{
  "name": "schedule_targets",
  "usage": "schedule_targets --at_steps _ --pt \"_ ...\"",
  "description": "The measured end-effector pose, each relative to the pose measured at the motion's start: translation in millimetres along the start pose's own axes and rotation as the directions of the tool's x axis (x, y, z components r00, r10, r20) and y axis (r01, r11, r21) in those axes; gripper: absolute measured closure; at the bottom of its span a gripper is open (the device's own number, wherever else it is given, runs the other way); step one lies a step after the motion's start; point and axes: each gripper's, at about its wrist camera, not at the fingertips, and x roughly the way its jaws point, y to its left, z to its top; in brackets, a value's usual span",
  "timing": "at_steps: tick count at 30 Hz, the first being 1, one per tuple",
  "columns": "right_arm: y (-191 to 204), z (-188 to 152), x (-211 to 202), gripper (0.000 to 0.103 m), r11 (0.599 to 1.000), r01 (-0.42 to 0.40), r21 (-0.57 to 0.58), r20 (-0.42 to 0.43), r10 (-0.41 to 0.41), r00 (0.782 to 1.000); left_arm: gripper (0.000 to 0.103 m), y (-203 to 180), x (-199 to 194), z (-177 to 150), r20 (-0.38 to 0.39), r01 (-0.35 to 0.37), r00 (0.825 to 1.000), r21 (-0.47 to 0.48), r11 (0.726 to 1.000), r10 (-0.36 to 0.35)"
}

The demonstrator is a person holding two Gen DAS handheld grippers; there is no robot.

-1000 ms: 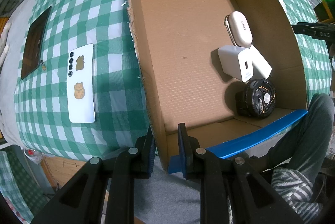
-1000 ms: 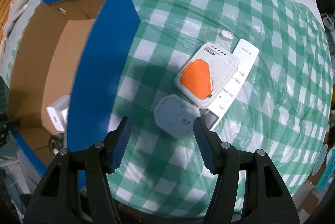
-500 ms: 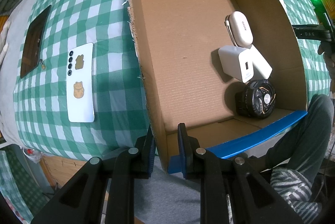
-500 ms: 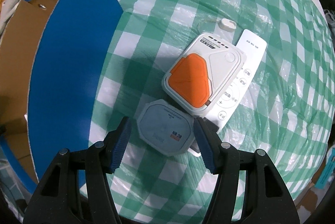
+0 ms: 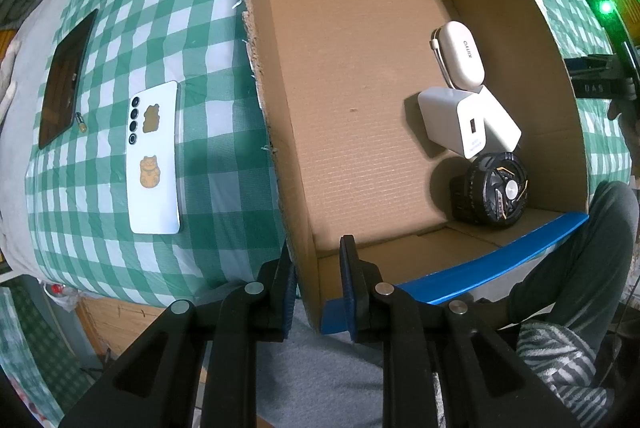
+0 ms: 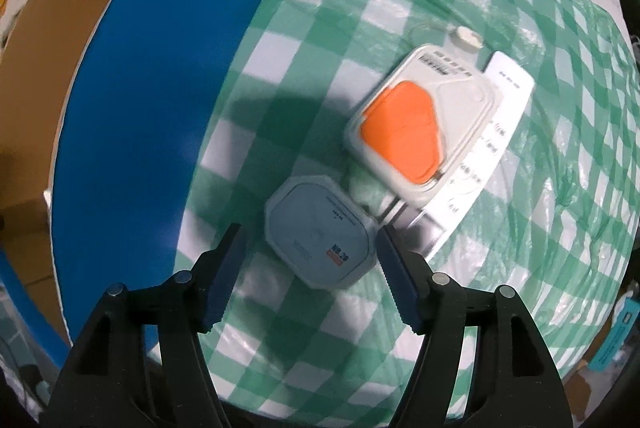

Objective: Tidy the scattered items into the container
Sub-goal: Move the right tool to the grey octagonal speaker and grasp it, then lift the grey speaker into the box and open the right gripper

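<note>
In the left wrist view, the left gripper [image 5: 316,268] is clamped on the near corner wall of the cardboard box [image 5: 568,132], which sits on the green checked cloth [image 5: 120,28] and holds a white case [image 5: 460,56], a white charger [image 5: 468,128] and a black round fan [image 5: 496,188]; a white phone [image 5: 154,156] lies on the cloth left of the box. In the right wrist view, the right gripper [image 6: 310,252] hangs over the cloth with its jaws opening, and the pale octagonal case [image 6: 320,240] lies between them, the pads not pressing it, just beside an orange-and-white device [image 6: 420,124] that rests on a white remote [image 6: 488,156].
</note>
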Motion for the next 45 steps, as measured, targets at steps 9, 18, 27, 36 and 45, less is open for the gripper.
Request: schedule_targets --at_steps 9,18,27,36,45 --pt "21.6 1.1 19.2 0.034 0.995 0.028 -0.097 -0.014 -0.030 0.999 0.083 -0.2 -0.1 0.3 0.000 0.000 1.000 0.000 1.000 0.000" --pt "24.4 7.0 49.8 0.032 0.986 0.012 -0.166 -0.057 -0.022 0.998 0.083 0.7 1.0 0.2 -0.003 0.003 1.000 -0.004 1.000 -0.003" --pt "30.0 7.2 56.0 0.037 0.990 0.020 -0.137 -0.038 -0.025 0.999 0.083 1.1 1.1 -0.3 -0.003 0.002 1.000 -0.004 1.000 -0.002" --pt "31.2 -5.8 41.5 0.037 0.994 0.000 -0.105 -0.012 -0.001 1.000 0.083 0.6 0.9 0.4 -0.003 0.003 1.000 -0.005 1.000 -0.003" --pt "22.7 -13.5 -0.3 0.037 0.995 0.003 -0.099 0.019 -0.001 1.000 0.083 1.0 0.9 0.2 -0.003 0.005 1.000 -0.007 1.000 -0.005"
